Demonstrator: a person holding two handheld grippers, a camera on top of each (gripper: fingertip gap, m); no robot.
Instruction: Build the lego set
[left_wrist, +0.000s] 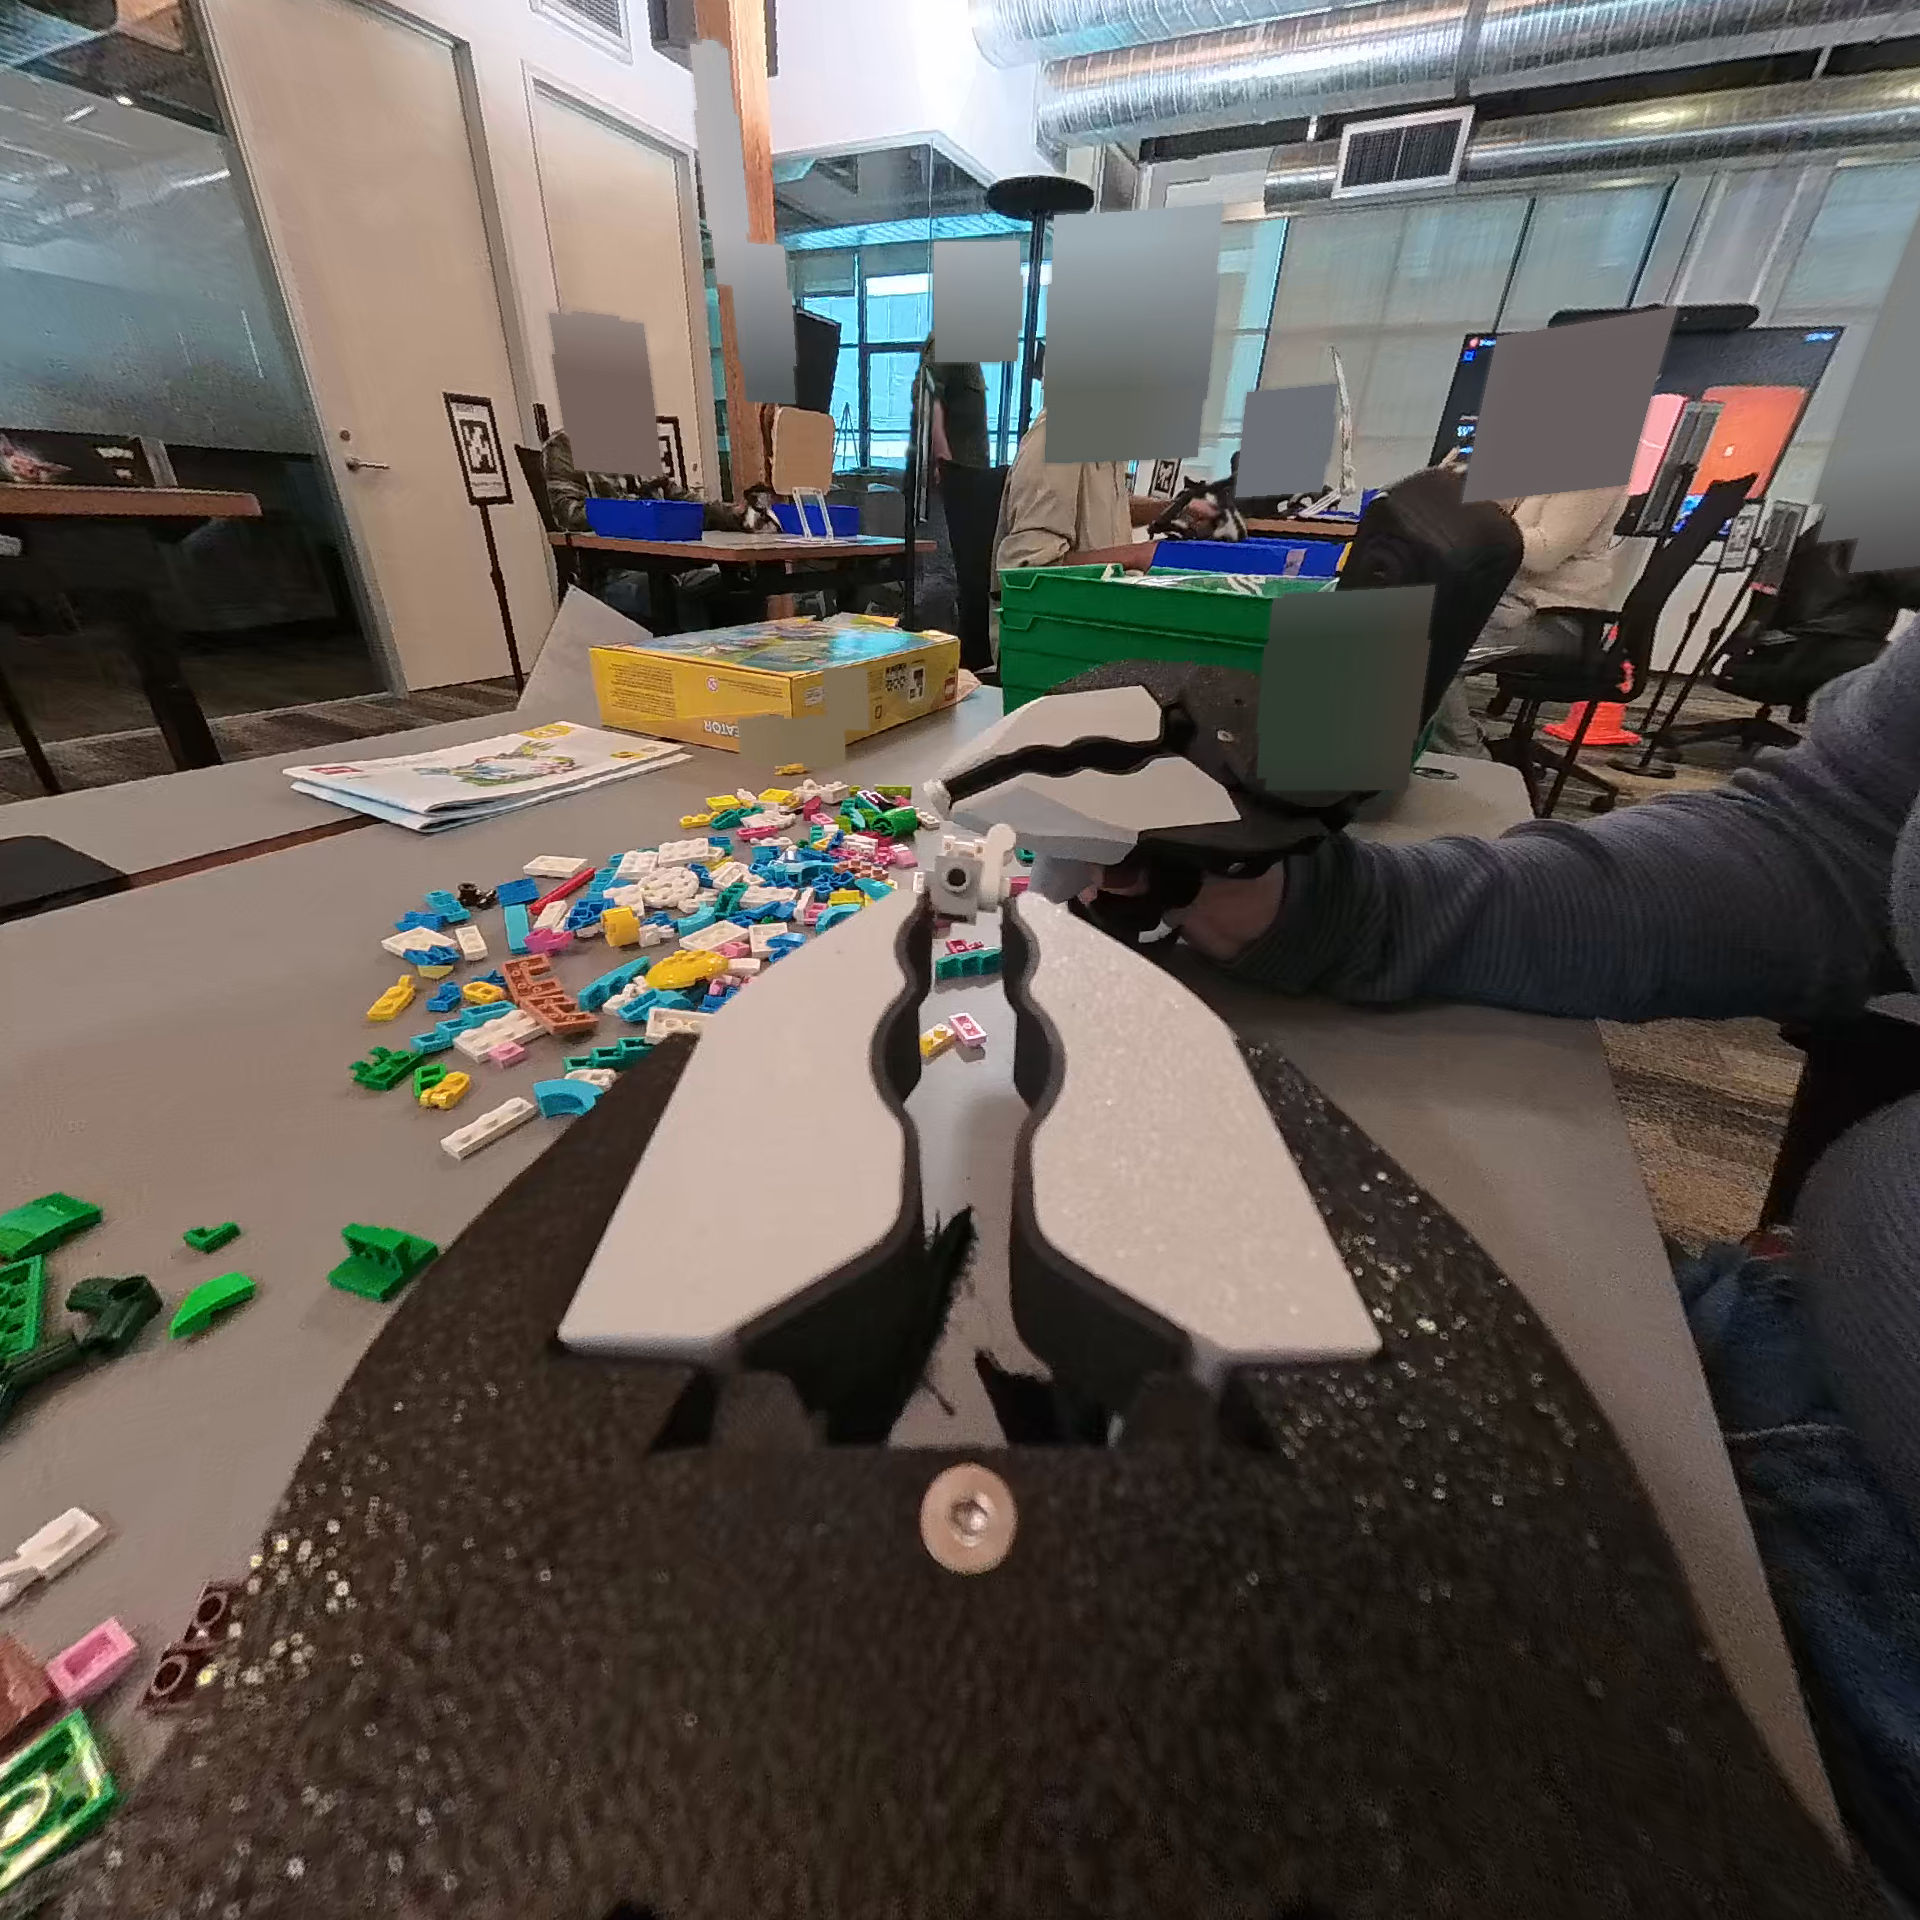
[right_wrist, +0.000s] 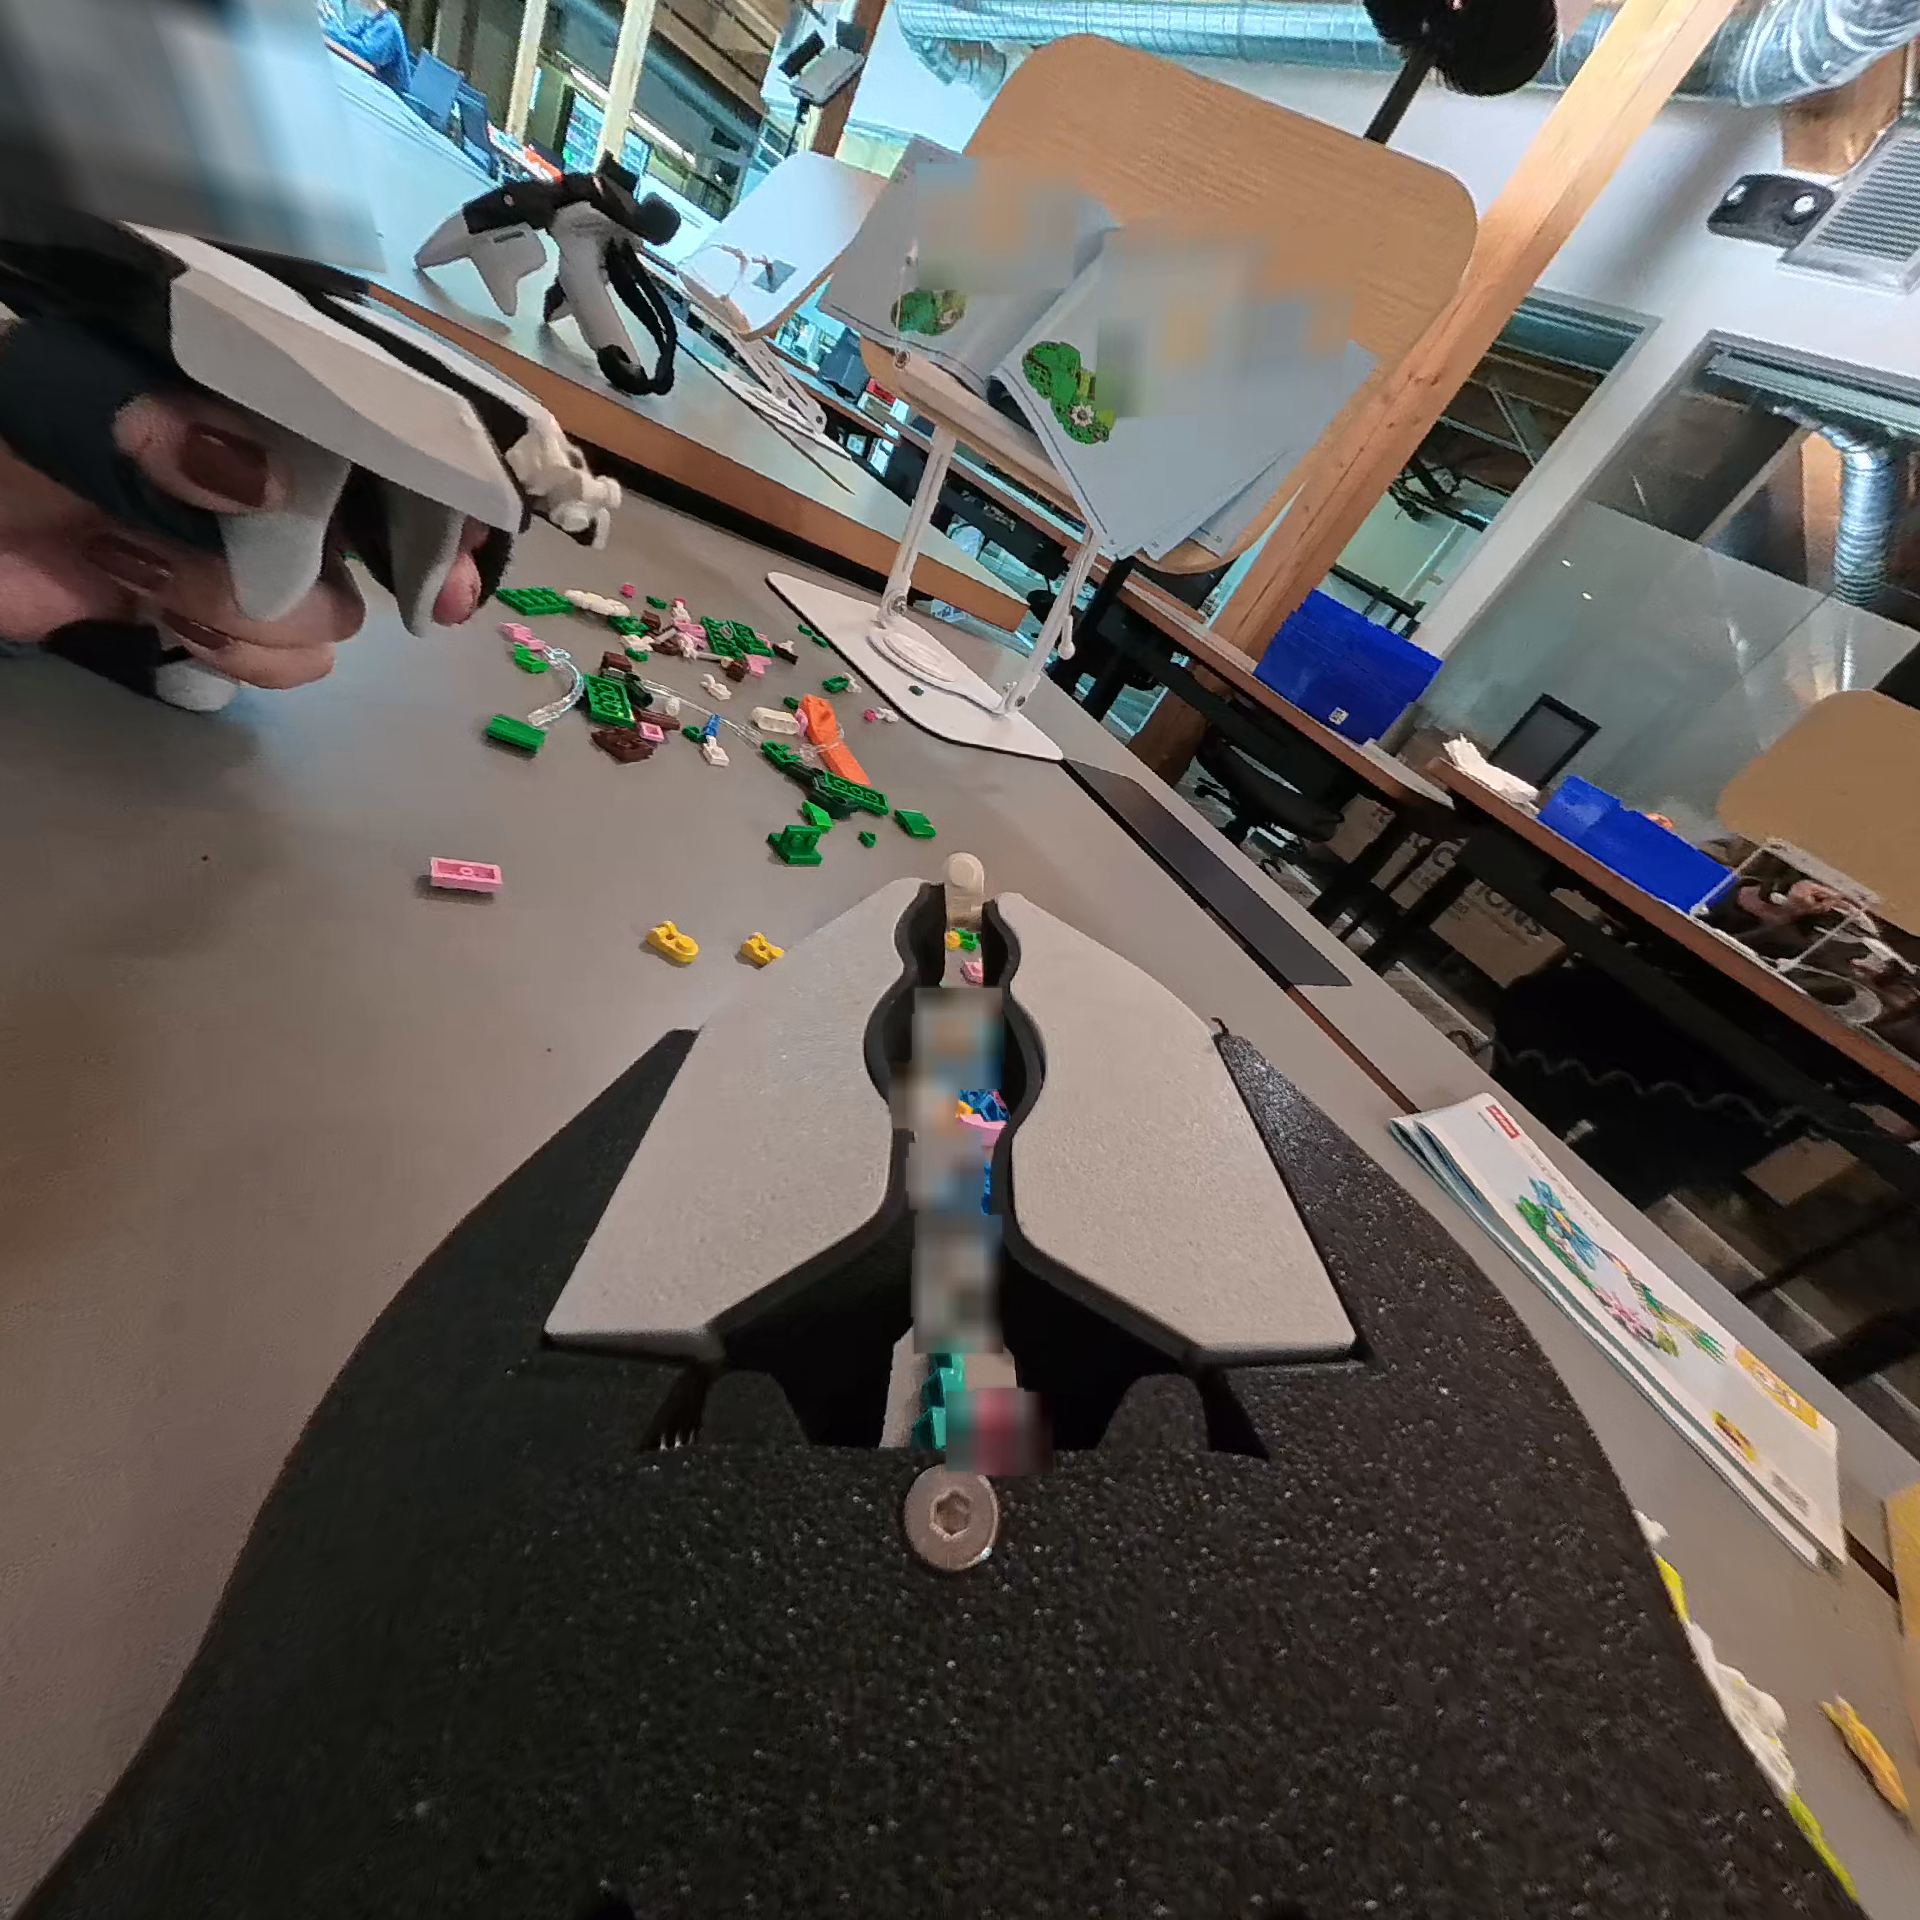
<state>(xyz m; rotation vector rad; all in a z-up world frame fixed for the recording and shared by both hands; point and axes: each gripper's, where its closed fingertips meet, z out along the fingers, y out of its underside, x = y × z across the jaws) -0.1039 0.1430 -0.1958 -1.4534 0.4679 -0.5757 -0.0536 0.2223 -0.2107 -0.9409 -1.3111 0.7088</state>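
My left gripper (left_wrist: 961, 914) is shut on a small white lego assembly (left_wrist: 961, 878) and holds it above the grey table (left_wrist: 208, 1039). It also shows at the upper left of the right wrist view (right_wrist: 509, 488), with the white assembly (right_wrist: 561, 478) at its tips. My right gripper (right_wrist: 963, 914) is shut on a small white rounded piece (right_wrist: 963, 875) that sticks out past its tips. In the left wrist view the right gripper (left_wrist: 940, 800) hangs just above and behind the assembly; I cannot tell whether they touch.
A spread of loose coloured bricks (left_wrist: 665, 914) lies ahead, with green pieces (left_wrist: 379, 1257) to the left. A yellow box (left_wrist: 769, 675), a booklet (left_wrist: 488, 774) and a green crate (left_wrist: 1132, 623) stand behind. A stand with open instructions (right_wrist: 1039, 343) stands beyond green and brown pieces (right_wrist: 675, 686). Across from one pair of fingers to the other is roughly 10 cm.
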